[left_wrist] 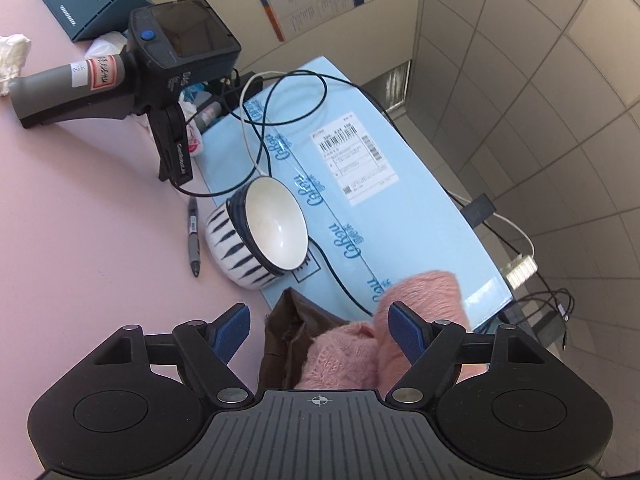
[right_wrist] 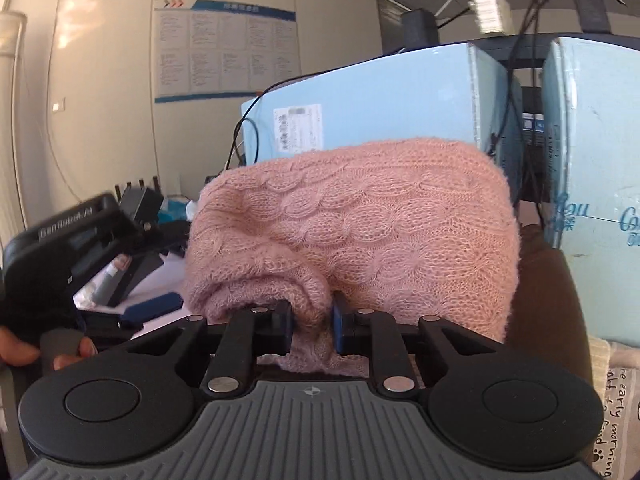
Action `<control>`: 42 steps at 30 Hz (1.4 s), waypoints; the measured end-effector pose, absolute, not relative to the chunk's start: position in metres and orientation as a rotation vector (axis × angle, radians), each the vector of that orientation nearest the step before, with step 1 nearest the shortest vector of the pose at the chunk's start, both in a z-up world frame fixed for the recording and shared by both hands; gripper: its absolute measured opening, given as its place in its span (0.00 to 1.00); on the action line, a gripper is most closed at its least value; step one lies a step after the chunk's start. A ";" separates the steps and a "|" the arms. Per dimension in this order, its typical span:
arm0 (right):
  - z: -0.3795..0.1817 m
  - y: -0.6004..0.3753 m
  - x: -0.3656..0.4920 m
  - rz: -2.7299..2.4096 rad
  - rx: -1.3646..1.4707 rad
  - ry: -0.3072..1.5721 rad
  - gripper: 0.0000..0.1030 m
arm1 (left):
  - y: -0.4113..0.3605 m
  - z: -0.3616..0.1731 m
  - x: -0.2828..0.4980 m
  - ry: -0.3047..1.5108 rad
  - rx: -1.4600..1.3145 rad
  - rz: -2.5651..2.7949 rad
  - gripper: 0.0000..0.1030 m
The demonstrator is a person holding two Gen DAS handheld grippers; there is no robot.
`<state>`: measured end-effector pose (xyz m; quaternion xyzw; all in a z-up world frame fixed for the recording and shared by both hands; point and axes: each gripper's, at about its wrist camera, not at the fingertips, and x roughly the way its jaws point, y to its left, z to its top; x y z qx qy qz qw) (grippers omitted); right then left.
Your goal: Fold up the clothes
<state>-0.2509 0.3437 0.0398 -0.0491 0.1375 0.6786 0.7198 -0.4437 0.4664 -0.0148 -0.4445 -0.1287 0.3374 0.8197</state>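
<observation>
In the right wrist view, we lose the lower edge of the pink sweater [right_wrist: 360, 232] behind the fingers [right_wrist: 285, 320], so we cannot see how much knit they pinch. At lower left a hand [right_wrist: 24, 350] is cut off by the frame edge, and the black device [right_wrist: 72, 240] above it is blurred. The poster [right_wrist: 224, 48] text at upper left is too small to read. In the left wrist view, the brown garment [left_wrist: 286, 340] at bottom centre disappears beneath the sweater.
</observation>
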 end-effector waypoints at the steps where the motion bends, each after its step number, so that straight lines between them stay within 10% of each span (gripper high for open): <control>1: 0.044 0.338 -0.245 1.491 -0.071 0.298 0.14 | 0.466 -0.014 -0.440 -0.256 -0.936 0.711 0.75; 9: 0.072 0.296 -0.204 1.430 0.198 0.291 0.13 | 0.433 0.002 -0.395 -0.063 -0.628 0.695 0.73; 14: 0.080 0.275 -0.180 1.400 0.307 0.316 0.13 | 0.404 0.010 -0.364 0.072 -0.341 0.781 0.17; 33: 0.108 0.114 -0.102 1.318 0.485 0.336 0.11 | 0.275 0.078 -0.352 -0.202 -0.088 0.451 0.11; 42: 0.065 -0.054 -0.061 0.986 0.515 0.540 0.11 | 0.239 0.060 -0.319 0.010 -0.156 0.227 0.11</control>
